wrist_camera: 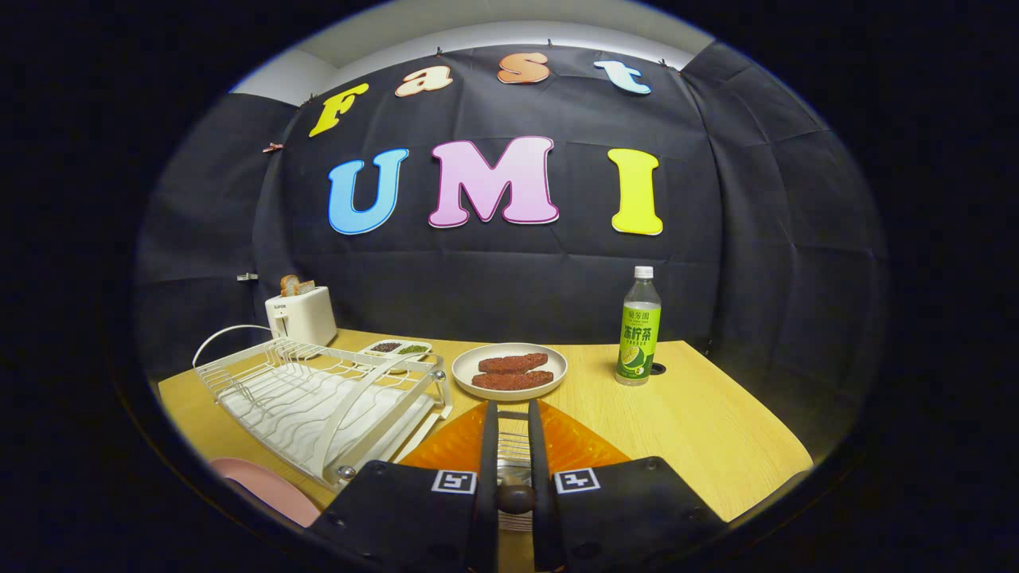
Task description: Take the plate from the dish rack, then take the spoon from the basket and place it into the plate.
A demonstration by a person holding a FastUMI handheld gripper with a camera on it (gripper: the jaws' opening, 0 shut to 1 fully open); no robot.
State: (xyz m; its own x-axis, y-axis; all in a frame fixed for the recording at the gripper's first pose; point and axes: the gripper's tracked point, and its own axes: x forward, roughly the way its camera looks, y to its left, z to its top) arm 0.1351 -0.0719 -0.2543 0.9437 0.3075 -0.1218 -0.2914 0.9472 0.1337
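I see the gripper (513, 446) low over the wooden table (716, 422), its fingers (489, 446) drawn nearly together and clamped on a thin handle with a dark rounded end, which I take for the spoon (515, 497). Beneath the fingers sits an orange basket (581, 450) with a wire grid inside.

At 10 o'clock from the fingers: white wire dish rack (318, 402), no plate in it. Near its closest corner, at 8 o'clock, the edge of a pink plate (263, 485) lies flat on the table.

At 12 o'clock, just beyond the basket: a cream plate (509, 354) with two reddish-brown meat pieces. At 1 o'clock: green drink bottle (638, 330), upright. Behind the rack: white toaster (301, 314) with bread in it, and a small two-part seasoning dish (396, 348).
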